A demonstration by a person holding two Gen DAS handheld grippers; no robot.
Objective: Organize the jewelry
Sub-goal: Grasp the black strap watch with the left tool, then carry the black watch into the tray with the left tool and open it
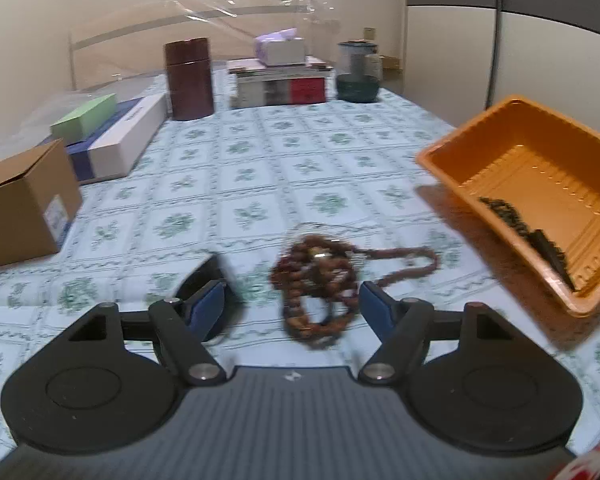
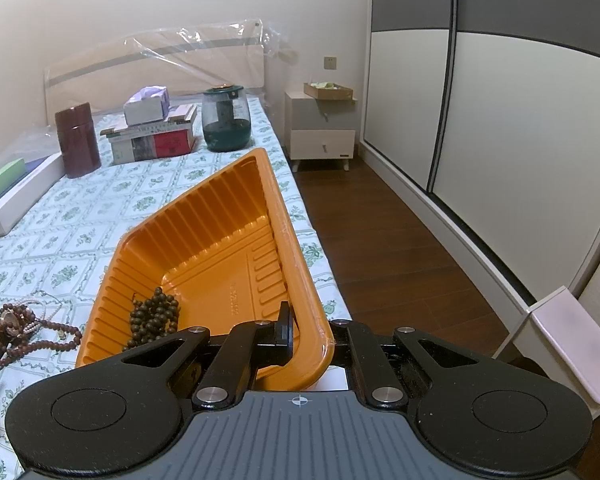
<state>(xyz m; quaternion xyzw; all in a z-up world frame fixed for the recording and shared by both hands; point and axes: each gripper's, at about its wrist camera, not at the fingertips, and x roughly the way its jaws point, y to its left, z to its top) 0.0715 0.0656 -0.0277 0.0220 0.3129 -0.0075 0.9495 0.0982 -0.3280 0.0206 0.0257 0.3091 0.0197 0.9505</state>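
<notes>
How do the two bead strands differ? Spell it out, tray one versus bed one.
The dark bead strand lies inside the orange tray, which the right gripper tilts; the reddish-brown bead strand lies on the bedspread between the left gripper's open fingers. The tray strand is compactly bunched; the other trails a loose loop. Both are round-bead strings.

Black linkage arms with silver screws, blue-padded jaws, ribbed grey housing with crosshair mark.
</notes>
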